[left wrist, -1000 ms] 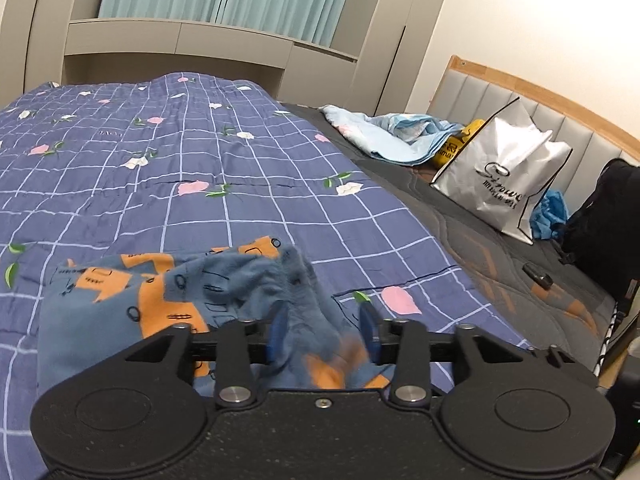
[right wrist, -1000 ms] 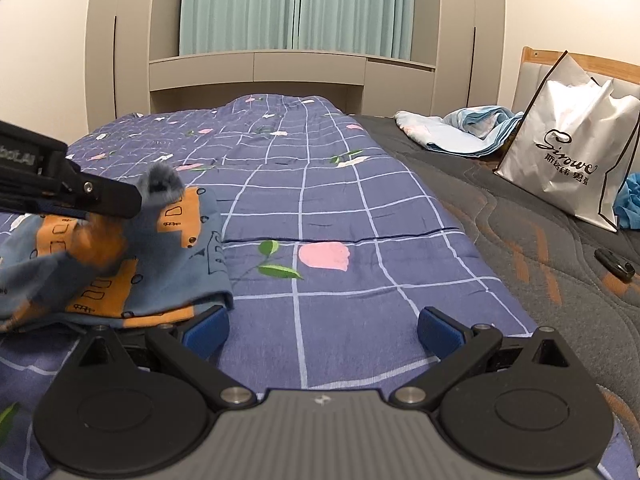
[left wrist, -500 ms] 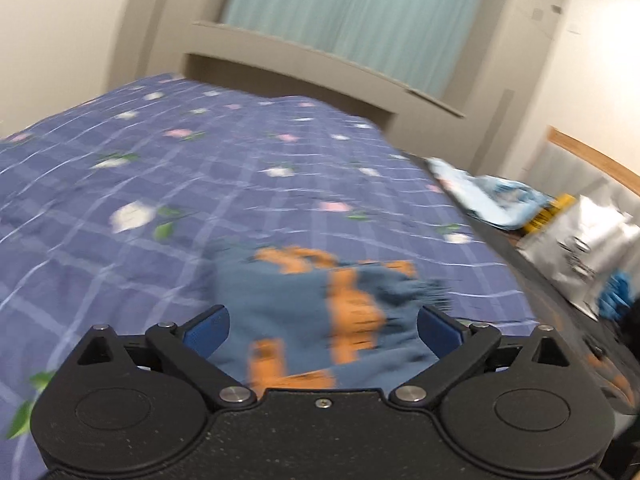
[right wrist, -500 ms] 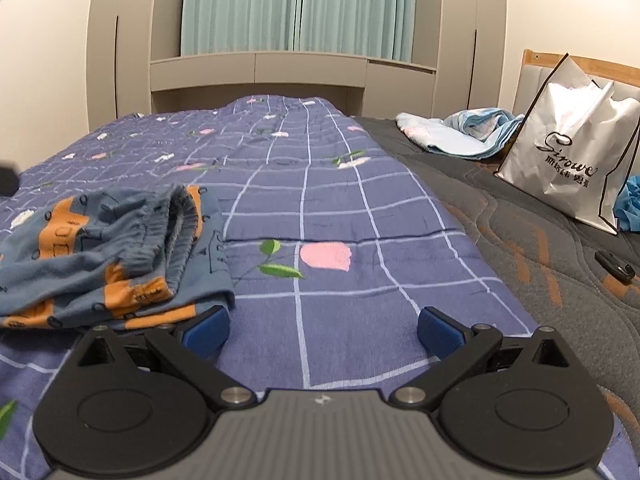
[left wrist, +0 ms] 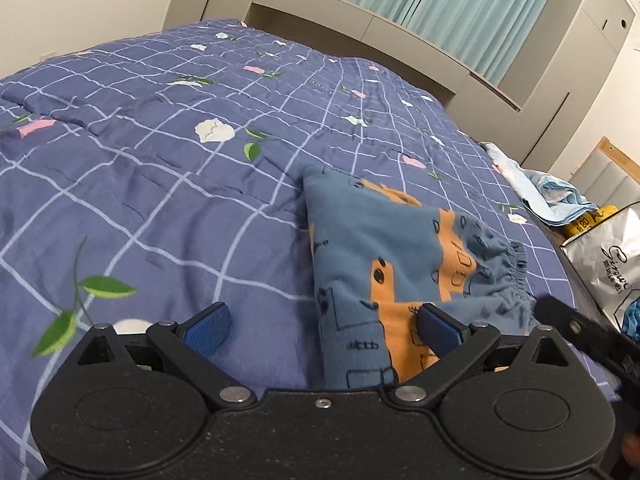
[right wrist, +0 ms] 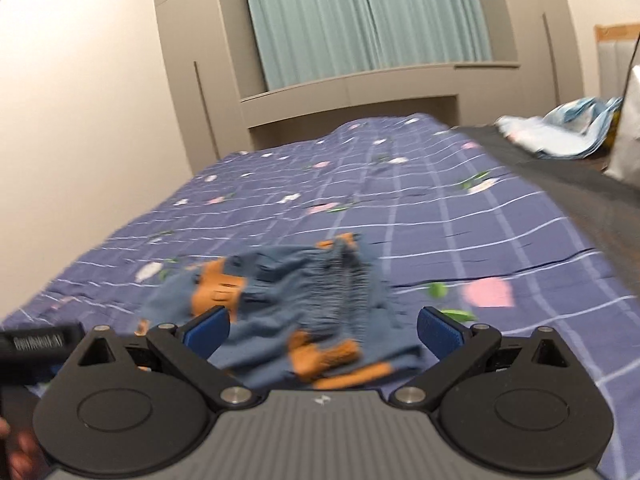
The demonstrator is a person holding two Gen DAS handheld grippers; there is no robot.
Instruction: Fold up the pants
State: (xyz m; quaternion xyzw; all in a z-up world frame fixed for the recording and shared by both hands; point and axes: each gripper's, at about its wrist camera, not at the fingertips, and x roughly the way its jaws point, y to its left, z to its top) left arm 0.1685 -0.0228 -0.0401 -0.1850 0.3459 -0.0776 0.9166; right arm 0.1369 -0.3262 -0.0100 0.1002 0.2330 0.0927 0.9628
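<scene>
— Blue checked quilt (left wrist: 168, 184) covers the bed, curtains (right wrist: 360, 20) behind. Where are the pants?

— The pants (left wrist: 400, 264) lie bunched on the quilt (blue with orange patches), waistband toward the white bag (left wrist: 612, 264).

— And the 2 grippers?

— The left gripper (left wrist: 322, 330) stands wide, gripping nothing, having just closed slightly; its right pad sits over the cloth. The right gripper (right wrist: 323, 328) is released too, jaws narrowing a little, pants lying ahead between them.

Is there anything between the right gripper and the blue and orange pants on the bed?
Nothing visible. The right gripper, jaws open, faces the crumpled blue and orange patterned pants directly over the purple checked quilt.
</scene>
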